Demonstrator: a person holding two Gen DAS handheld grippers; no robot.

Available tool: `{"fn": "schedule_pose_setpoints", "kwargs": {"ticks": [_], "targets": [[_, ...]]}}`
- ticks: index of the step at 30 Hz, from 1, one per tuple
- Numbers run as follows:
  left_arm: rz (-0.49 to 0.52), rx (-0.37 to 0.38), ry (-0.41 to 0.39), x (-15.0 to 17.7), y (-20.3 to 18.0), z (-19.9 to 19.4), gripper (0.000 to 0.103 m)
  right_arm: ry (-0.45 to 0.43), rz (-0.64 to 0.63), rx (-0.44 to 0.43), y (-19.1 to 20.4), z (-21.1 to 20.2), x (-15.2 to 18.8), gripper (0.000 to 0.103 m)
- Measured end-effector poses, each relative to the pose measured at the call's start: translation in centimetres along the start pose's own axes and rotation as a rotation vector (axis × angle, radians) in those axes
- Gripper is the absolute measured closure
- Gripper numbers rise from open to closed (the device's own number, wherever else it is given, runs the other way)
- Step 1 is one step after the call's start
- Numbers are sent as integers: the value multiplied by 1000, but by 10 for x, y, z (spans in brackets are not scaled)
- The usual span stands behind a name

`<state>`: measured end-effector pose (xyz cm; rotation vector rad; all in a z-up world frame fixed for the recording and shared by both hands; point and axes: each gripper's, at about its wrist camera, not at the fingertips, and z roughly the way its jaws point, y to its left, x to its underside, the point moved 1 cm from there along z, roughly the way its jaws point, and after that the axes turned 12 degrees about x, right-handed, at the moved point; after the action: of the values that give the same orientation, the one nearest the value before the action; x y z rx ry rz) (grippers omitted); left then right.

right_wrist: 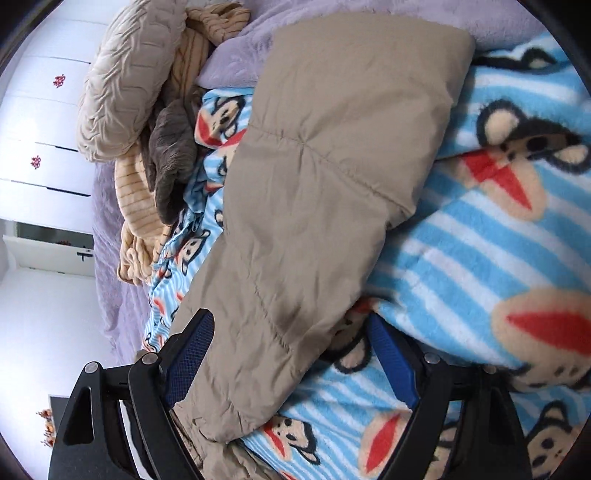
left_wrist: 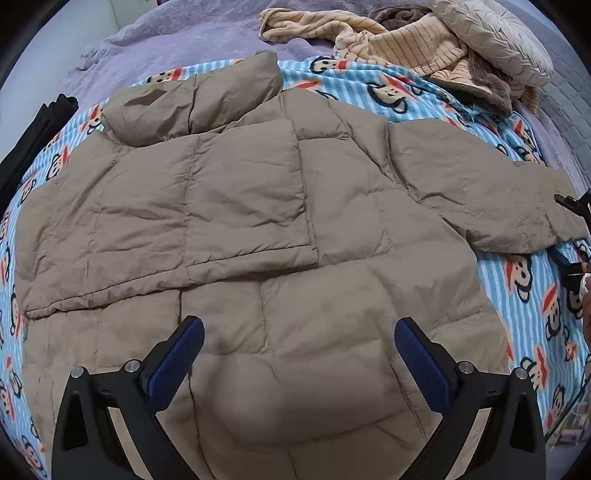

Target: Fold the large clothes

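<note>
Puffer jacket (left_wrist: 258, 229), khaki, quilted, spread flat across monkey-print fleece blanket (left_wrist: 524, 302) on the bed; collar (left_wrist: 192, 99) up at 11 o'clock in the left wrist view; one sleeve (left_wrist: 207, 206) folded inward over the chest, cuff edge ending near centre; other sleeve (left_wrist: 517, 206) stretched out toward 3 o'clock, lying on the blanket.

Left gripper (left_wrist: 299, 354) at 6 o'clock of its own view, spread wide above the jacket's lower hem area; blue pads (left_wrist: 177, 365) well apart, nothing between them but fabric below; contact with the cloth not clear.

Right gripper (right_wrist: 295, 365) at 6 o'clock of its own view, gaping wide around the outstretched sleeve (right_wrist: 314, 206); sleeve end (right_wrist: 229, 417) lying between the two blue pads (right_wrist: 192, 358), beside the 8 o'clock pad, apart from the 4 o'clock one; not clamped; same gripper glimpsed at 3 o'clock edge of the left wrist view (left_wrist: 576, 236), just beside the cuff.

Heap of striped beige and brown clothes (left_wrist: 406, 48) with a crinkled cream cushion (left_wrist: 495, 33) at 1 o'clock in the left view; lavender bedspread (left_wrist: 177, 33) at 12 o'clock beyond the blanket; dark garment (left_wrist: 33, 140) at 9 o'clock edge; white wardrobe doors (right_wrist: 40, 122) at 9 o'clock in the right view.
</note>
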<state>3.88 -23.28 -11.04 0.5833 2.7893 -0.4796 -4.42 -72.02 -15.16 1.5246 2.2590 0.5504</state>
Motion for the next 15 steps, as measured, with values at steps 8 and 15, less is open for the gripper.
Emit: {"fn": "schedule_pose_setpoints", "kwargs": {"ticks": [8,15], "targets": [[-10,8,-40,-12,8,-10,0,52,103,-168,7,17,-10,17],[-59,-9,-78,-12,39,-23,0,92,121,-247,26,22,-10,94]]}}
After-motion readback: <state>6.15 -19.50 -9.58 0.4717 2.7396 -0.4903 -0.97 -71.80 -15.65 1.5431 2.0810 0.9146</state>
